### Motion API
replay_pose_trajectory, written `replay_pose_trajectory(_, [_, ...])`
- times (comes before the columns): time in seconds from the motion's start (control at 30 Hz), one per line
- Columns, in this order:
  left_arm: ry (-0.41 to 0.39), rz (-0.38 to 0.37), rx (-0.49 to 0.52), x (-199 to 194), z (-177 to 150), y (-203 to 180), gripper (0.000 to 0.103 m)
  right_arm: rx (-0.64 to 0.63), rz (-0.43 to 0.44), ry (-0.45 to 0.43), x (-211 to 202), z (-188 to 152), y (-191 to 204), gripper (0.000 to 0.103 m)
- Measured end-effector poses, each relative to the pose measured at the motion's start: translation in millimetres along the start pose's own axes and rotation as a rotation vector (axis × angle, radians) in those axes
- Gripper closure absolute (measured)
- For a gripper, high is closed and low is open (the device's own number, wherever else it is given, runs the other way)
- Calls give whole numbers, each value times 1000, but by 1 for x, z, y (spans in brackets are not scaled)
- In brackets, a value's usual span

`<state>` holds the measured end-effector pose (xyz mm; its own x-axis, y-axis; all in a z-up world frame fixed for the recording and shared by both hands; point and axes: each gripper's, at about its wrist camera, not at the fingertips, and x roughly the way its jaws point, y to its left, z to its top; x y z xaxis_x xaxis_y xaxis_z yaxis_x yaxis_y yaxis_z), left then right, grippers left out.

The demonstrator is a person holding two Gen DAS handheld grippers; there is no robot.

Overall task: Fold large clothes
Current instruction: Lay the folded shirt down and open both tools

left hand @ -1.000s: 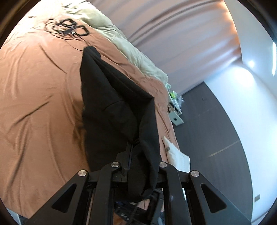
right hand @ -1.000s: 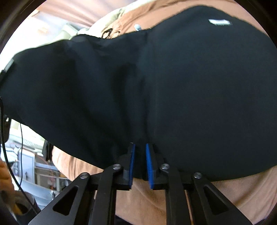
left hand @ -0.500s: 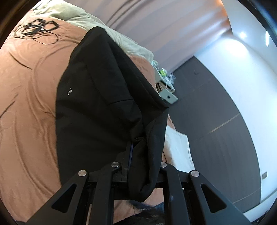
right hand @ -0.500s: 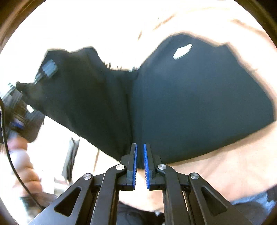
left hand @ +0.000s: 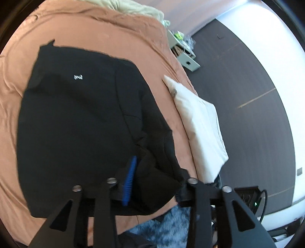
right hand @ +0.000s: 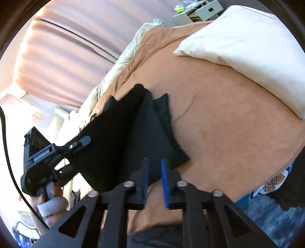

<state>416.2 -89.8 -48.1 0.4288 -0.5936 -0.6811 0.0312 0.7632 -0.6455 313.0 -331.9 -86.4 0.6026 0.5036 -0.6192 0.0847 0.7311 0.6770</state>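
Note:
A black garment (left hand: 80, 122) with a small white logo lies spread on the salmon bedsheet (left hand: 118, 32). My left gripper (left hand: 152, 171) is open, its jaws wide apart, with a bunched corner of the garment lying loosely between them. In the right wrist view the garment (right hand: 133, 129) lies folded over itself, and the left gripper (right hand: 76, 145) shows at its left edge in a hand. My right gripper (right hand: 154, 164) is open, its fingertips at the garment's near corner, and holds nothing.
A white pillow (left hand: 200, 129) lies on the bed's right edge, also in the right wrist view (right hand: 247, 49). A cream blanket (left hand: 131, 7) is at the far end. A nightstand (left hand: 185, 55) stands on the dark floor. A blue fluffy rug (left hand: 167, 229) lies below the bed edge.
Both grippers lowered the garment from hanging in the air onto the bed and then opened, letting go of it. The right gripper has drawn back to the garment's near corner.

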Motion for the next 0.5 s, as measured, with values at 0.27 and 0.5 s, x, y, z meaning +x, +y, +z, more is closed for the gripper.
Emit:
replay_pose_trajectory(0.27, [-82, -24, 26, -50, 3, 11, 18, -7, 45, 4, 14, 2, 14, 38])
replay_pose_trajectory(0.5, [-131, 120, -50, -76, 2, 65, 18, -90, 44, 66, 56, 14, 46, 29])
